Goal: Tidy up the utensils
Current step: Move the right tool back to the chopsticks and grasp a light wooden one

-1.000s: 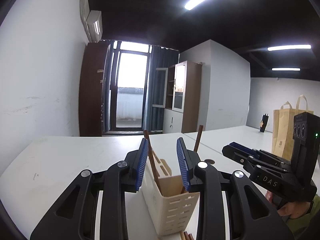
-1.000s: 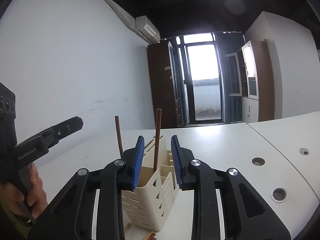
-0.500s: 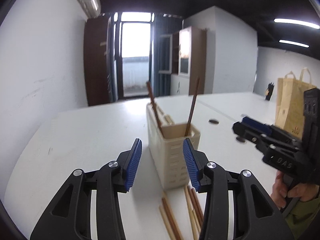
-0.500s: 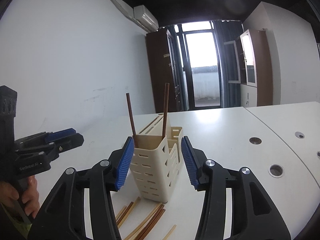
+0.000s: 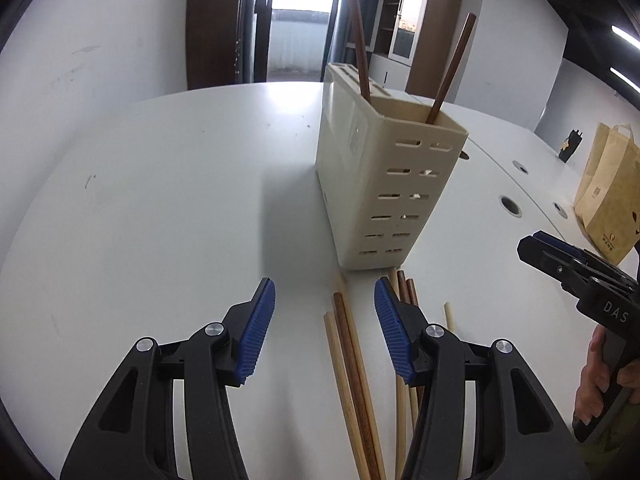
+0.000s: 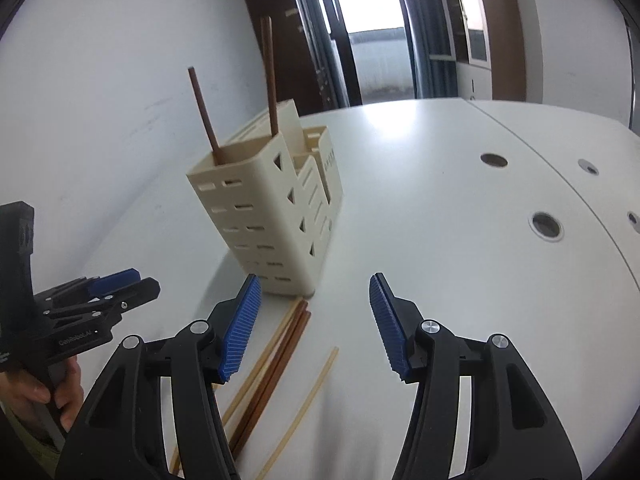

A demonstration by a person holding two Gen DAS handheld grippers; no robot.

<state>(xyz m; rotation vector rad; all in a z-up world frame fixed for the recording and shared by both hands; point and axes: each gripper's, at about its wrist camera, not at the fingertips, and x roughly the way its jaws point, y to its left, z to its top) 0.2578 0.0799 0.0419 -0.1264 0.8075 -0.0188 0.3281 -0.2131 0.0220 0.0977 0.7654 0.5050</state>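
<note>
Nearest the left gripper (image 5: 325, 322) lies a loose bundle of chopsticks (image 5: 352, 364) flat on the white tabletop (image 5: 160, 200), pale ones and dark brown ones side by side, their far ends just at the foot of the cream utensil holder (image 5: 380, 184); one thin pale stick (image 6: 308, 400) lies apart to the right of the bundle. The step in hand looks like picking one stick off the tabletop; to do it well, I would single out an outer stick rather than pinch the whole bundle, close across its width near the middle so it does not swing, and lift before tilting it upright over the holder's open front compartment.

The left gripper's blue ribbed fingers (image 5: 256, 332) stand wide apart and hold nothing, straddling the near part of the bundle from above and pointing toward the holder; whether they touch the tabletop I cannot tell. The right gripper (image 6: 316, 326) is likewise wide and empty, angled down at the tabletop with the bundle by its left finger and the lone stick between its fingers; from the left wrist view it hangs off to the right, apart from the sticks, a hand (image 5: 604, 376) on its grip.

Farther on, the holder stands upright with two dark chopsticks (image 6: 240, 100) in it, leaning apart; beyond lie cable holes in the tabletop and a brown paper bag (image 5: 608, 196) at the far right.
</note>
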